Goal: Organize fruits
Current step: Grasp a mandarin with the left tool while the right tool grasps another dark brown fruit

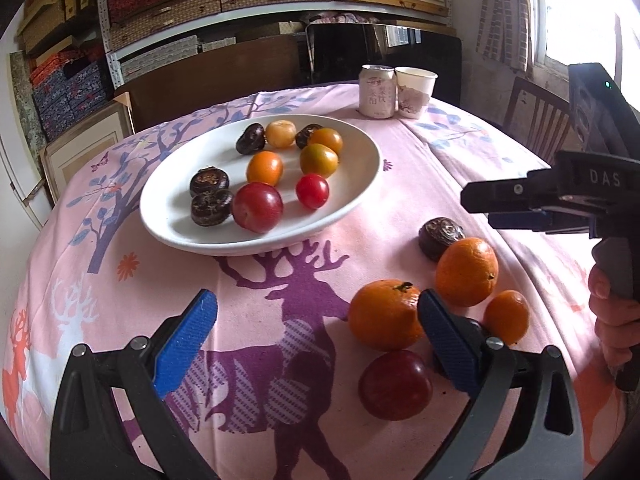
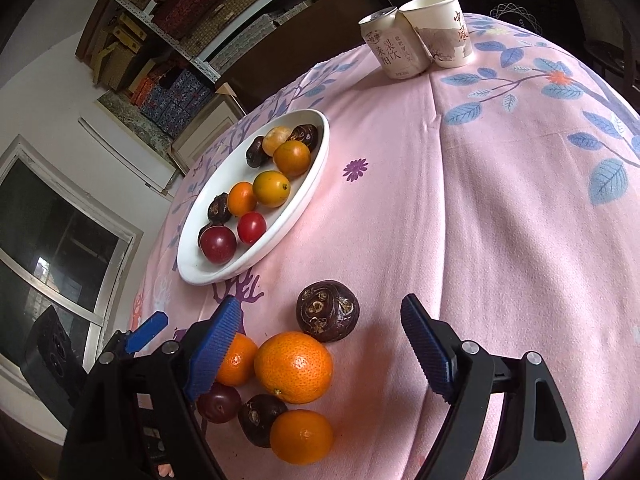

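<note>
The right gripper [image 2: 324, 344] is wide open above the loose oranges [image 2: 294, 366]; the left gripper [image 1: 316, 336] is open too, white plate [image 1: 360, 184] at twelve o'clock.

I see a drink can [image 1: 375, 91] touching a paper cup [image 1: 416, 91] on the pink tablecloth [image 1: 420, 184], shelves [image 1: 200, 4] behind.

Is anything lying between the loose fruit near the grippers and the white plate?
Nothing visible does. Between the dark water chestnut, the nearest of the loose fruit, and the white plate lies only bare pink tablecloth. The right gripper is open above the pile.
</note>
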Demonstrator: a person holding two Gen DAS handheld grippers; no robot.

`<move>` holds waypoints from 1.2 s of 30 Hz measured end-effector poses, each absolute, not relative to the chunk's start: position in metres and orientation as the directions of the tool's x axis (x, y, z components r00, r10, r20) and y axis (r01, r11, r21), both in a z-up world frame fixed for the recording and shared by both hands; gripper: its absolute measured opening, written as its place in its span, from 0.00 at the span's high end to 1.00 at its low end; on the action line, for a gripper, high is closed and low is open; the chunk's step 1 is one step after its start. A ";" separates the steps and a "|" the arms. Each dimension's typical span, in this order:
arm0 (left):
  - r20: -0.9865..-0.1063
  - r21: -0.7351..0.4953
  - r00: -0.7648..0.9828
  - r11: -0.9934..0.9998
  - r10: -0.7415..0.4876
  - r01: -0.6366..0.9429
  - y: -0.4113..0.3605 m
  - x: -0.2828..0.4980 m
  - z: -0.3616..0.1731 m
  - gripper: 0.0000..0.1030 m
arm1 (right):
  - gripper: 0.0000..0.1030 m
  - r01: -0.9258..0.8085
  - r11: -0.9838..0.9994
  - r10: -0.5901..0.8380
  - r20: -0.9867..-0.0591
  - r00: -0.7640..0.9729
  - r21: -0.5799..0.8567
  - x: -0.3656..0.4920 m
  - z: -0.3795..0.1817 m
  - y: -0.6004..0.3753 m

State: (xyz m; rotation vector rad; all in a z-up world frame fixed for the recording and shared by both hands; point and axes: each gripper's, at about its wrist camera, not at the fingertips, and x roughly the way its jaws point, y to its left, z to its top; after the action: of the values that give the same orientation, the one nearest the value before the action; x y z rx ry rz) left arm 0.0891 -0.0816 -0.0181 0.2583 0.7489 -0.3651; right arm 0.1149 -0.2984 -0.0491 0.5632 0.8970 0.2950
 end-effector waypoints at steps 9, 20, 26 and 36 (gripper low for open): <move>-0.707 0.088 0.675 0.921 -0.211 0.379 -0.071 0.101 -0.018 0.04 | 0.19 -0.016 0.820 0.465 -0.649 0.602 0.572 0.114 -0.047 -0.298; -0.724 -0.049 0.629 0.930 -0.284 0.364 -0.048 0.097 -0.020 0.04 | 0.21 -0.046 0.816 0.482 -0.635 0.604 0.576 0.112 -0.045 -0.294; -0.745 0.026 0.618 0.916 -0.250 0.401 -0.067 0.093 -0.028 0.04 | 0.41 -0.047 0.807 0.507 -0.651 0.564 0.588 0.119 -0.056 -0.288; -0.748 0.029 0.606 0.899 -0.271 0.437 -0.078 0.091 -0.030 0.04 | 0.53 0.004 0.795 0.513 -0.675 0.530 0.607 0.140 -0.069 -0.279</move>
State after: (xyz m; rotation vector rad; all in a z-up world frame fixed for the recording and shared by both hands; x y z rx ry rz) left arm 0.0908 -0.0782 -0.0297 0.2181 0.8234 -0.4129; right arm 0.1397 -0.2793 -0.0685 0.5971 0.9758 0.3258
